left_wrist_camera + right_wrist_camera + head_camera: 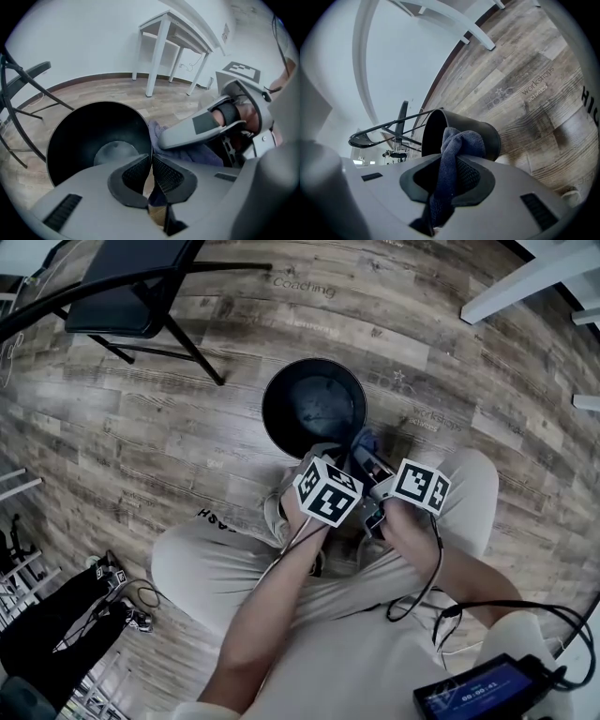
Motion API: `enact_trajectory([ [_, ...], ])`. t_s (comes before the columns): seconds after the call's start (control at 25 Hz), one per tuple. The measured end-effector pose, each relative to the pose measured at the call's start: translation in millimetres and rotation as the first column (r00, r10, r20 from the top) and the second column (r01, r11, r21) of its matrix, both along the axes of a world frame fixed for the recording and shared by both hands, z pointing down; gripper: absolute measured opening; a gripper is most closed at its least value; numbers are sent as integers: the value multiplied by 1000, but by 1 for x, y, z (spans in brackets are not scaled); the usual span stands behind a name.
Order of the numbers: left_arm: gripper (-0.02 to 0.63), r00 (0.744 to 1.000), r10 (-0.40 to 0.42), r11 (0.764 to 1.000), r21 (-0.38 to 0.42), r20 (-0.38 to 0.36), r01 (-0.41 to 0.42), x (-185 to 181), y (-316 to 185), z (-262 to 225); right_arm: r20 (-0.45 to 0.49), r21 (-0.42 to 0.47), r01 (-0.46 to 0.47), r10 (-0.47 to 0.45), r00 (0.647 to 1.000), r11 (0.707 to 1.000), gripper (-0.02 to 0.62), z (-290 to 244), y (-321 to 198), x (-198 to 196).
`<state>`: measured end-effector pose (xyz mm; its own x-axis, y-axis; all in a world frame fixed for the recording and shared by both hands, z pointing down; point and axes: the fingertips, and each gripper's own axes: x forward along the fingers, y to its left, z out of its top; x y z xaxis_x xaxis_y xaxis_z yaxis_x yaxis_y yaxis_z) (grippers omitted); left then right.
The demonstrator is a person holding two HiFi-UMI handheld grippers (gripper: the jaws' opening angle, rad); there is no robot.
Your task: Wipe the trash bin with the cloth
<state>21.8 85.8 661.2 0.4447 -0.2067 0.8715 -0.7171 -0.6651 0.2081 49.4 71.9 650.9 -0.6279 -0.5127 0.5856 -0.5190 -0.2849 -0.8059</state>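
The black round trash bin (314, 404) stands on the wood floor just ahead of the seated person's knees. My left gripper (322, 454) reaches its near rim; in the left gripper view the jaws (151, 161) are pinched on the thin edge of the bin (93, 136), which tilts toward the camera. My right gripper (367, 452) is shut on a bunched blue cloth (457, 143) that rises between its pads, right in front of the bin's outer wall (480, 129). The cloth (187, 152) also lies under the right gripper (206, 126) beside the bin.
A black folding chair (131, 287) stands at the upper left. White table legs (534, 277) are at the upper right, and the table (180, 37) stands beyond the bin. Dark gear and cables (56, 629) lie at the lower left. A screen device (483, 690) hangs near the person's lap.
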Motion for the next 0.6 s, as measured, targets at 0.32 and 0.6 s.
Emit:
enact_trajectory([
  [0.32, 32, 1000, 29, 999, 14, 13, -29, 6, 1, -1, 6, -175, -194, 198, 980, 965, 69, 64, 7, 8],
  [0.6, 32, 999, 31, 999, 22, 14, -32, 5, 0, 0, -82, -246, -222, 208, 975, 944, 69, 123, 6, 12],
])
